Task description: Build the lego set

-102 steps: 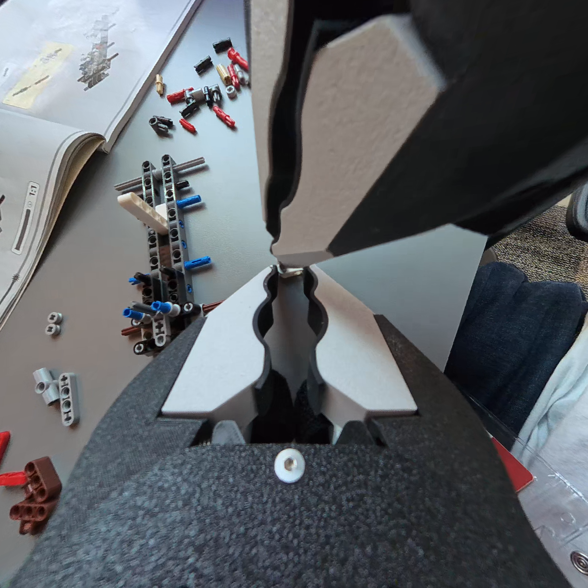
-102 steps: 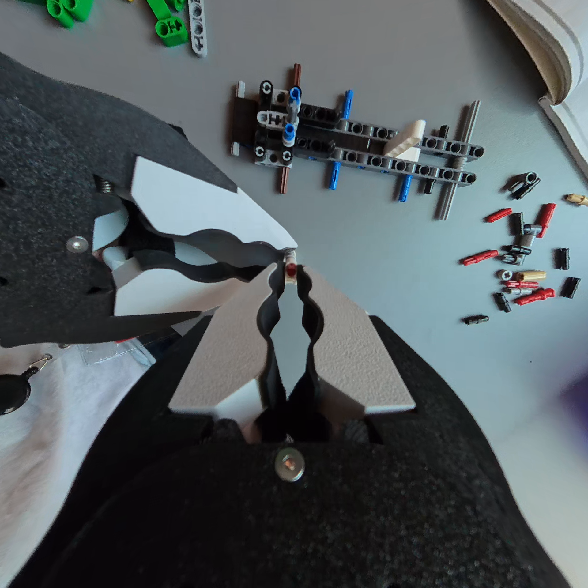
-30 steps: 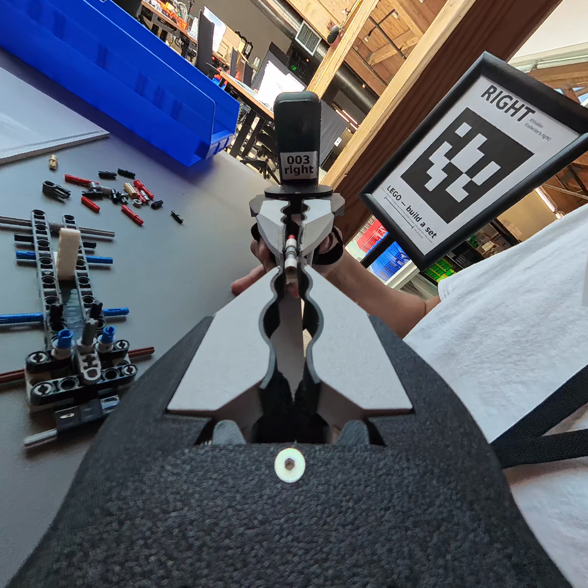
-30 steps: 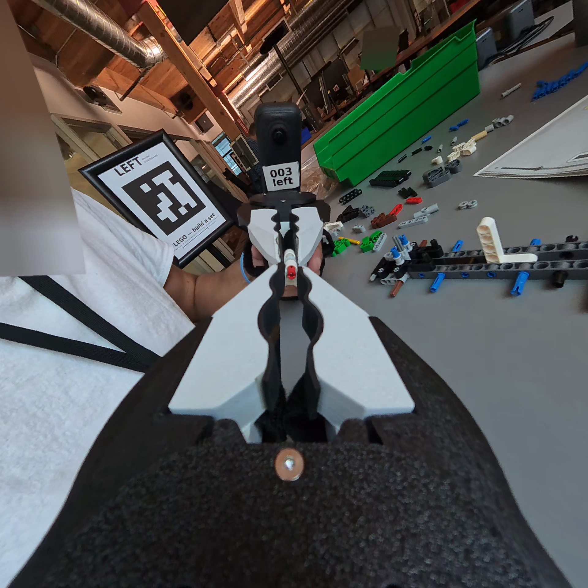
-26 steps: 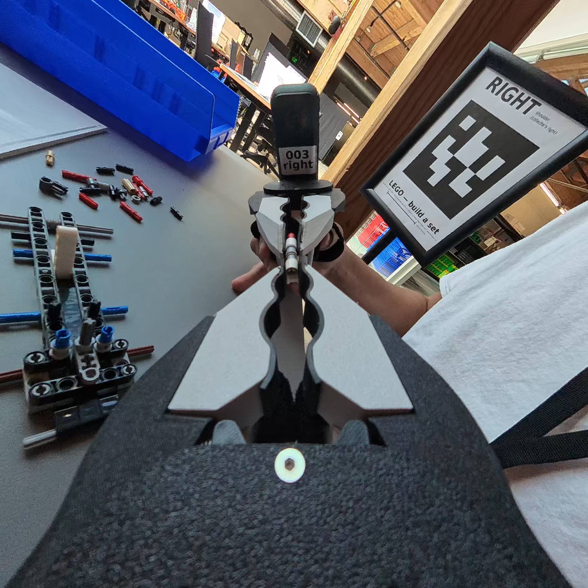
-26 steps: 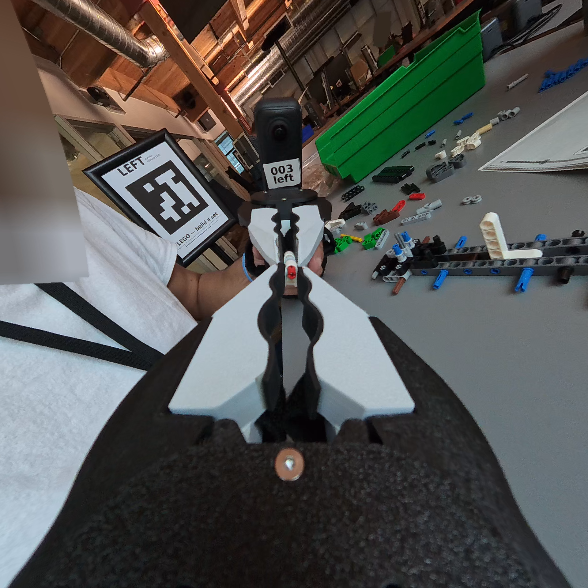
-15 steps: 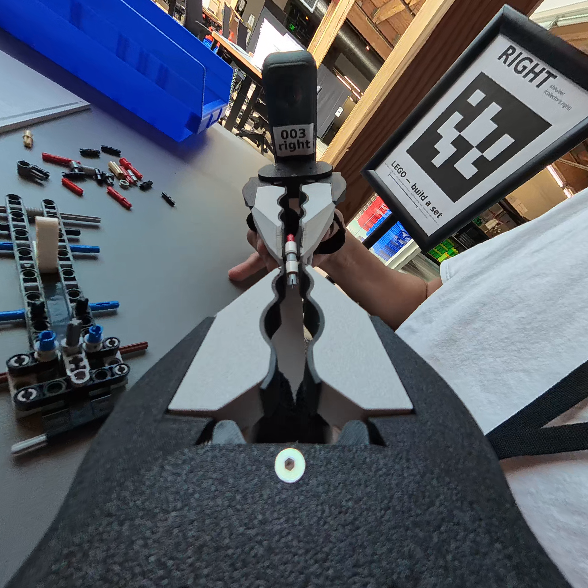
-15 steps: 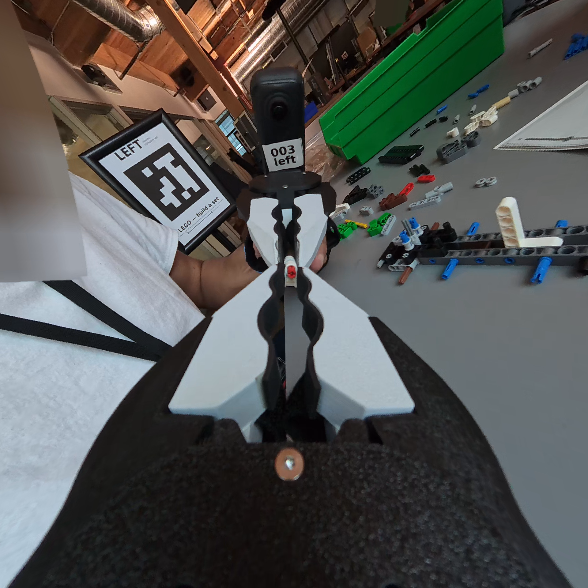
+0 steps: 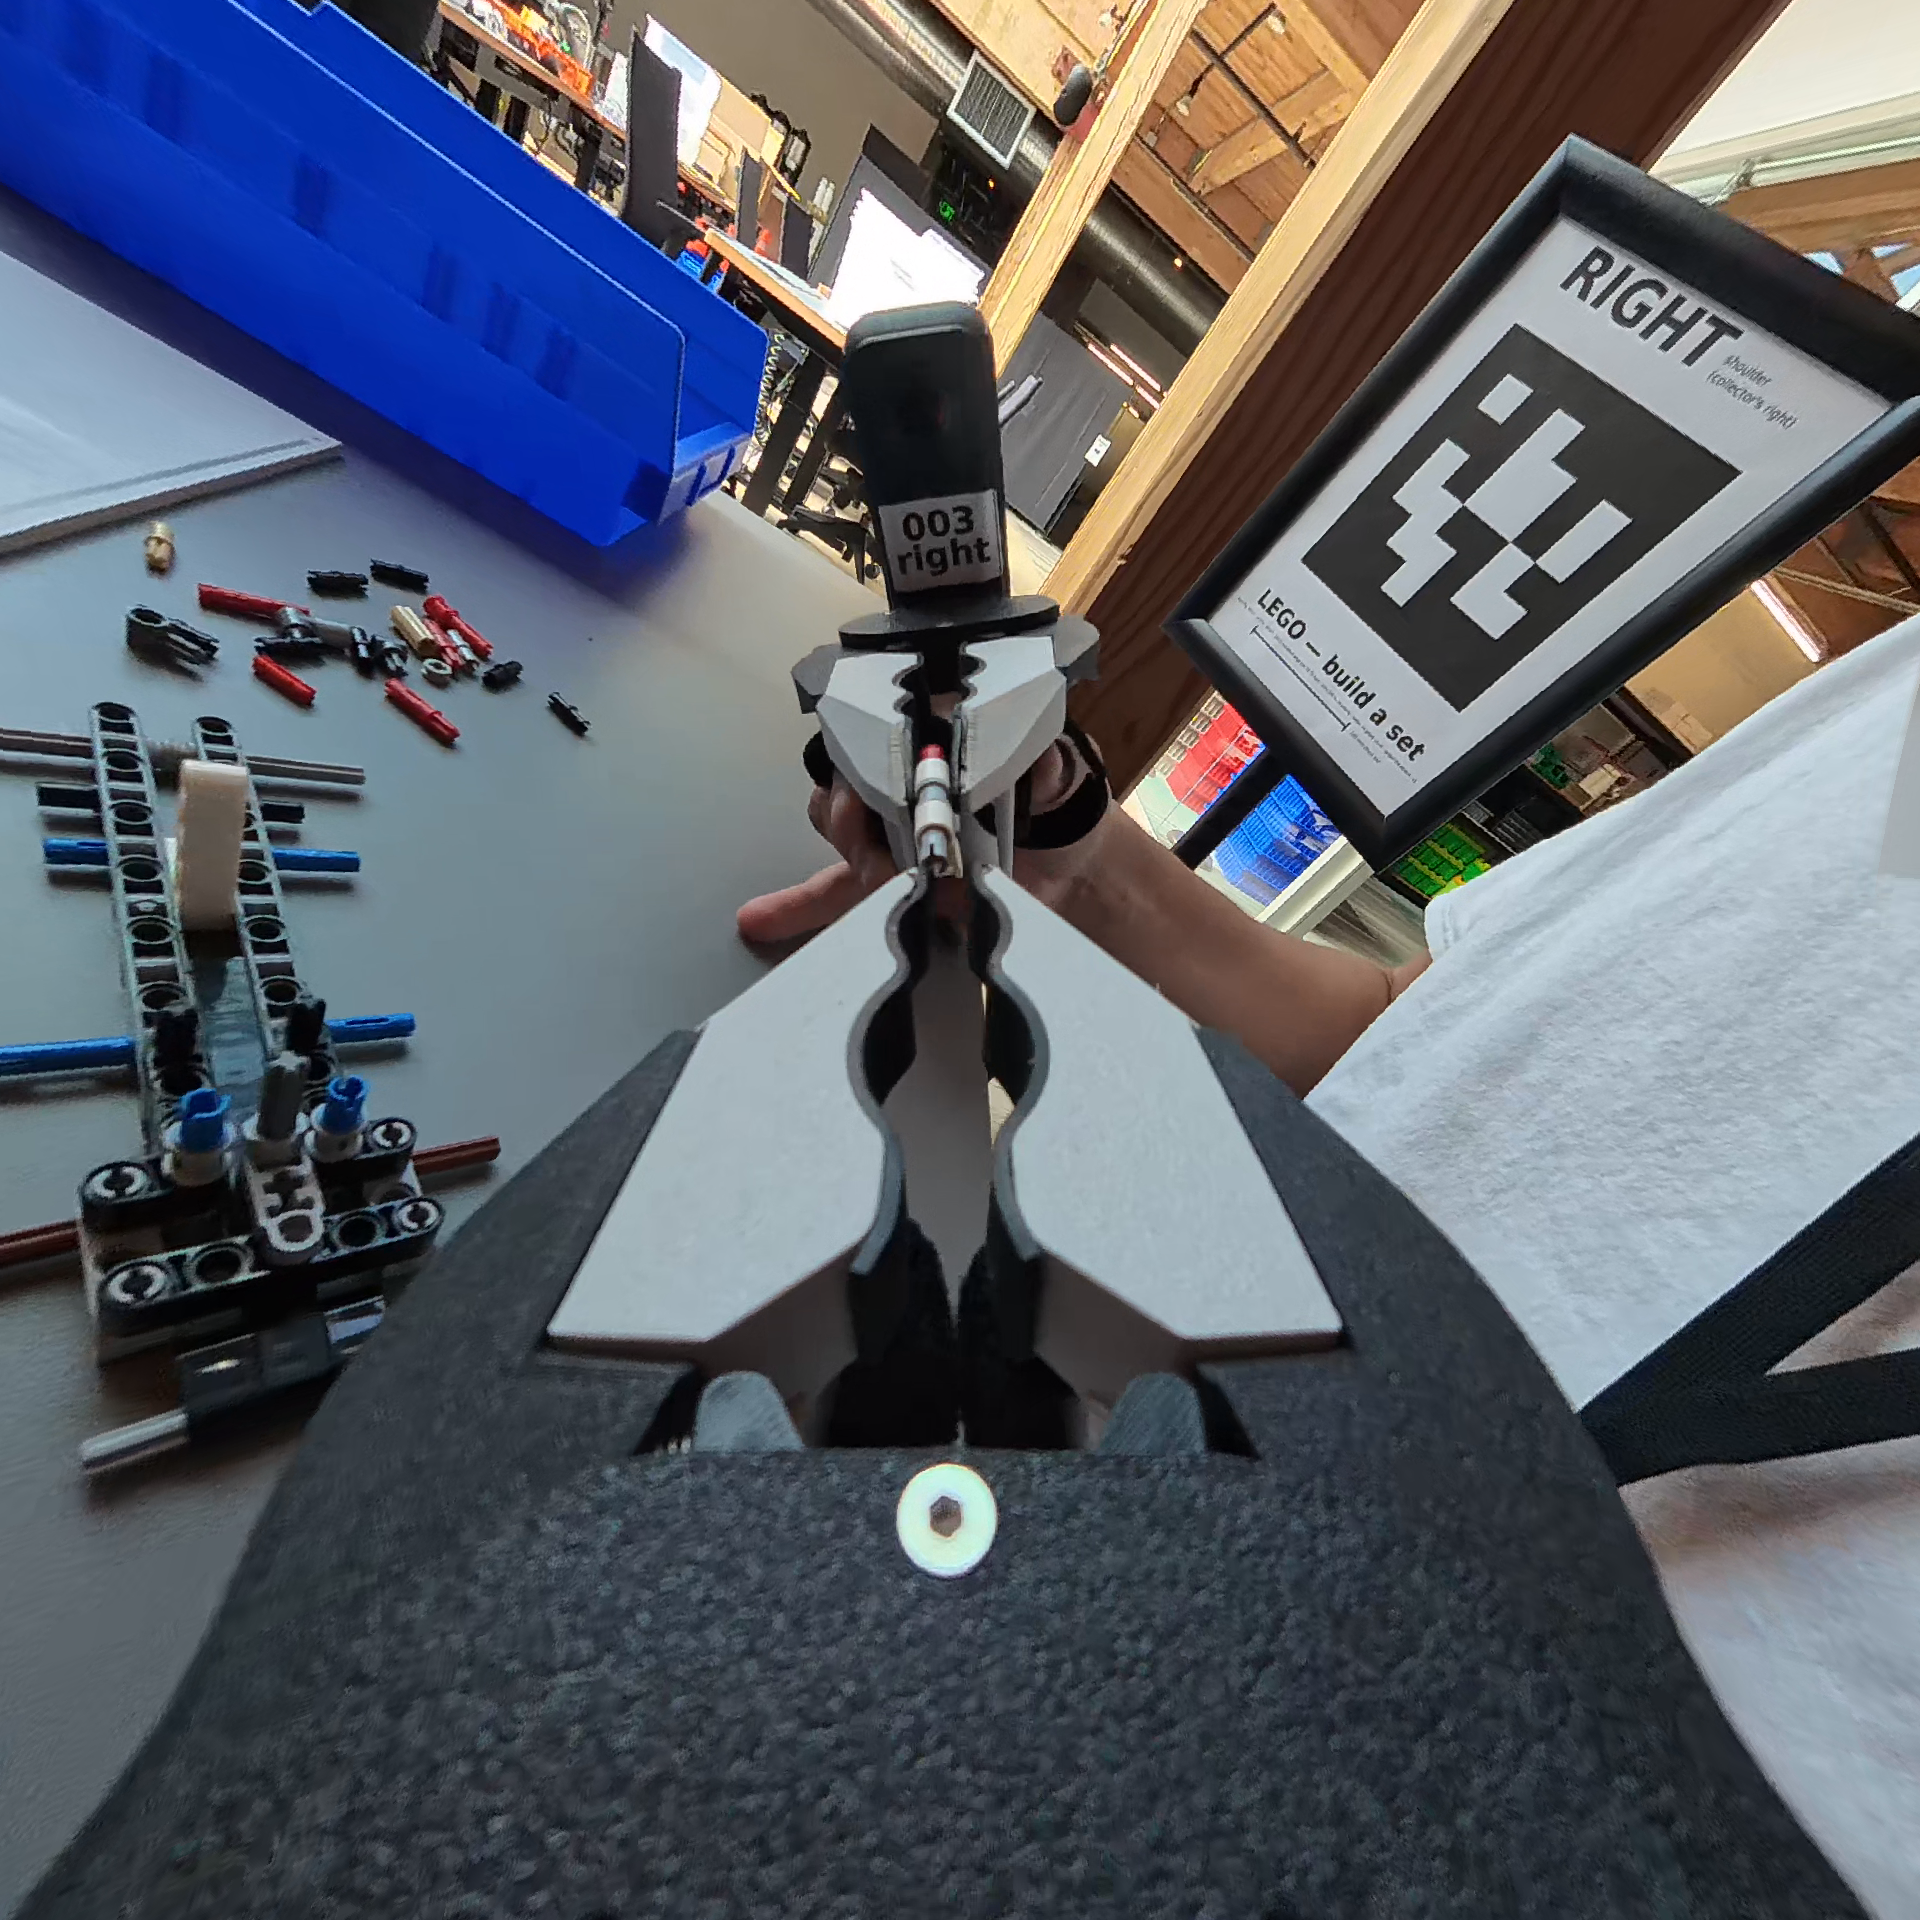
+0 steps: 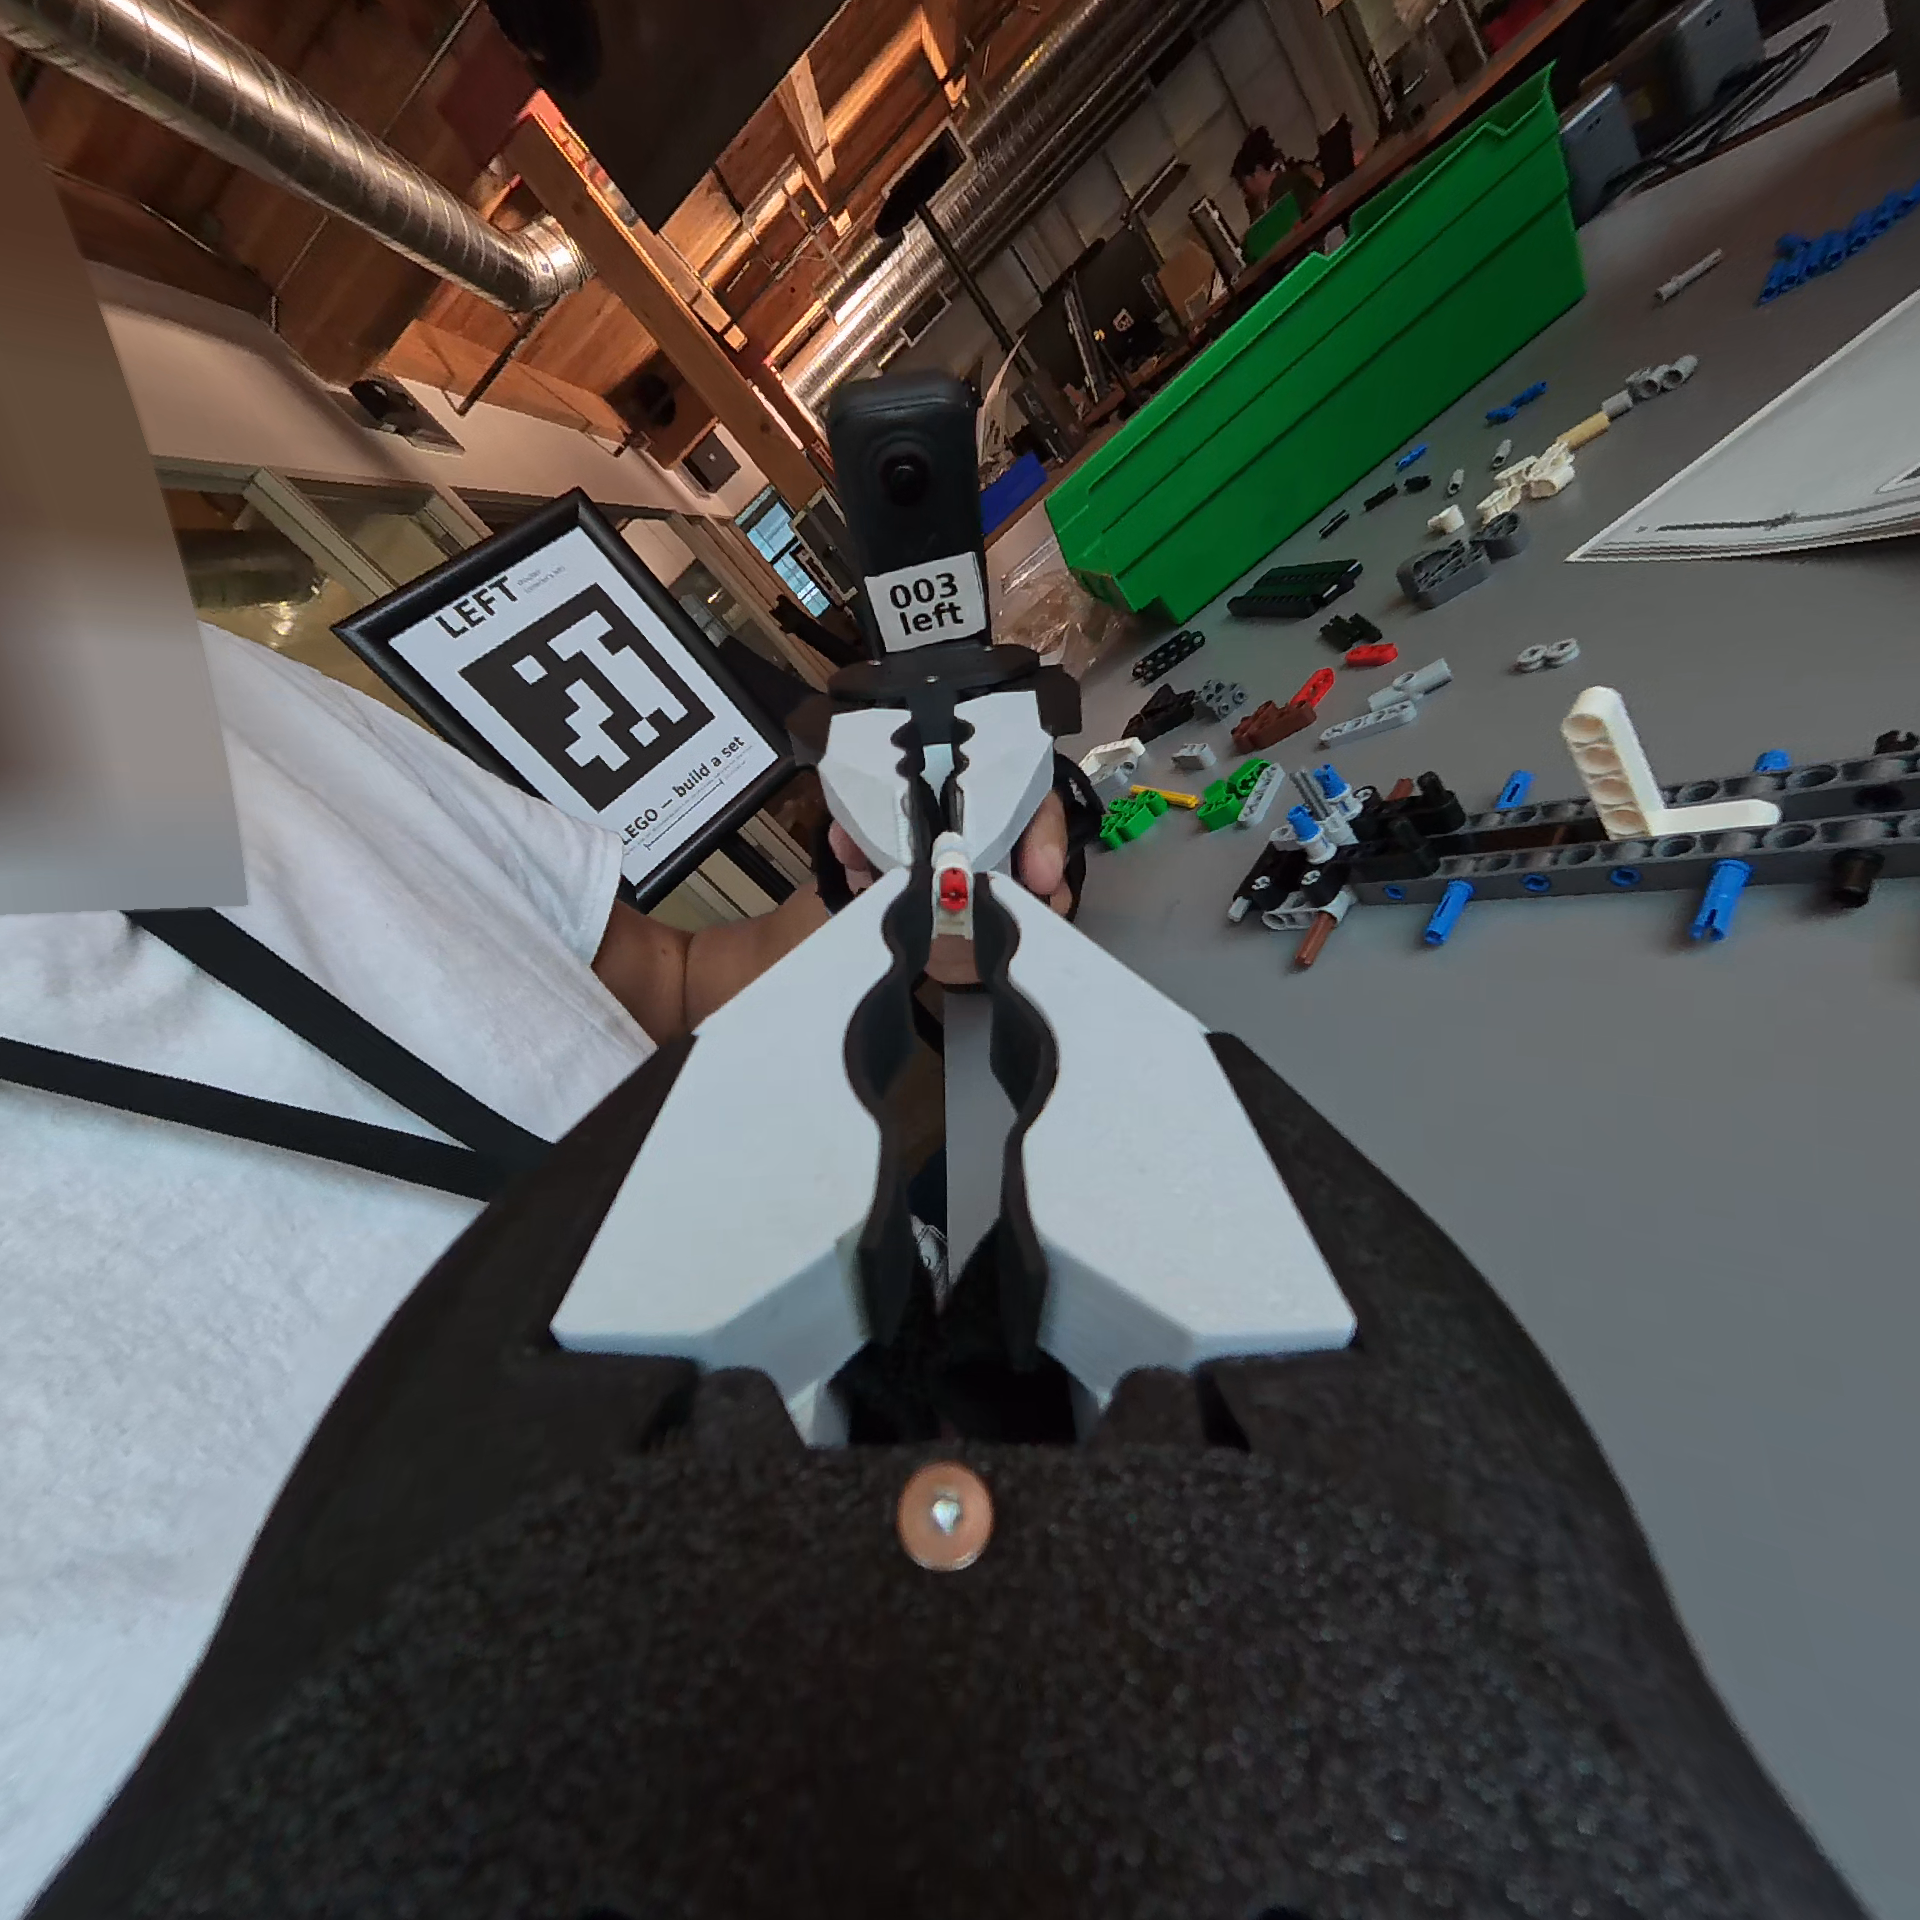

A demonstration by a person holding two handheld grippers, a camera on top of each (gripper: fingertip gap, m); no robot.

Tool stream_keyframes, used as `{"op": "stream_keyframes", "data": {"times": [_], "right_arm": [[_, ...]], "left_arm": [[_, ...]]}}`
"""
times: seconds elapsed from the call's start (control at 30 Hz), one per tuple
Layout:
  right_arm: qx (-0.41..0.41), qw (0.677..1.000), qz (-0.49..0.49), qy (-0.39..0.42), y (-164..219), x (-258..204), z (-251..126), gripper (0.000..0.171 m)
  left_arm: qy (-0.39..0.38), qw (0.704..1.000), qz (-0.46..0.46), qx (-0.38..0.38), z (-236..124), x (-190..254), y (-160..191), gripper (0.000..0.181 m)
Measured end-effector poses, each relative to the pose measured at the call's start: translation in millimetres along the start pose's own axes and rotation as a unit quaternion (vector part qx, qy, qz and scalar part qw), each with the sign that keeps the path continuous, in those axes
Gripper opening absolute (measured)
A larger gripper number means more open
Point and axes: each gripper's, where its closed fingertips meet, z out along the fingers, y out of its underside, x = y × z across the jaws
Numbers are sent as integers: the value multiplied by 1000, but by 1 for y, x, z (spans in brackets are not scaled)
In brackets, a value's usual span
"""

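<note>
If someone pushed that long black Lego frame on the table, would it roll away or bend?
The long frame probably slides rather than rolls: it lies flat on the table. It looks stiff, two beams side by side. Its blue pins stick out sideways and might catch.

Timber beams (image 9: 1101,156), silver ceiling duct (image 10: 291,145), distant desks (image 9: 790,281).

The grey-fingered left gripper (image 9: 940,883) and white-fingered right gripper (image 10: 951,894) meet tip to tip at twelve o'clock, jaws closed.
</note>
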Motion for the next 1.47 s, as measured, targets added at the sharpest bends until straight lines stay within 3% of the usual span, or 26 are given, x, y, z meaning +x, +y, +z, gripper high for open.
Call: {"op": "stream_keyframes", "data": {"times": [0.37,0.57,0.63,0.7,0.77,0.83,0.93,1.0,1.2,1.37,1.47], "right_arm": [[-3,1000,0,4,1,1,0,3],[-14,1000,-5,13,4,2,3,3],[-5,1000,-3,18,2,4,2,4],[21,1000,-18,6,-7,0,-2,16],[18,998,-53,8,-11,-1,-8,17],[-7,989,-147,25,-13,-3,-14,13],[-9,951,-305,55,-25,-8,-15,14],[-29,938,-335,82,-28,-1,-15,13],[-38,957,-282,52,-31,4,-11,17],[-47,952,-237,191,-30,40,-52,14],[-102,947,-186,240,2,31,-68,20]], "left_arm": [[-27,999,-2,21,-5,-8,-6,14],[-27,1000,9,3,-2,-6,-2,2],[-26,1000,-16,-4,-1,-7,-1,2],[-10,997,-77,-1,-3,-8,-7,1],[4,992,-124,-6,-7,-8,-14,0],[18,988,-152,-24,-9,-6,-19,0],[52,984,-165,-50,-11,3,-26,0],[66,984,-153,-56,-11,4,-32,0],[57,990,-93,-92,-6,-1,-31,0],[-126,977,53,-163,-13,-34,3,0],[-144,962,137,-186,-3,-16,31,10]]}}
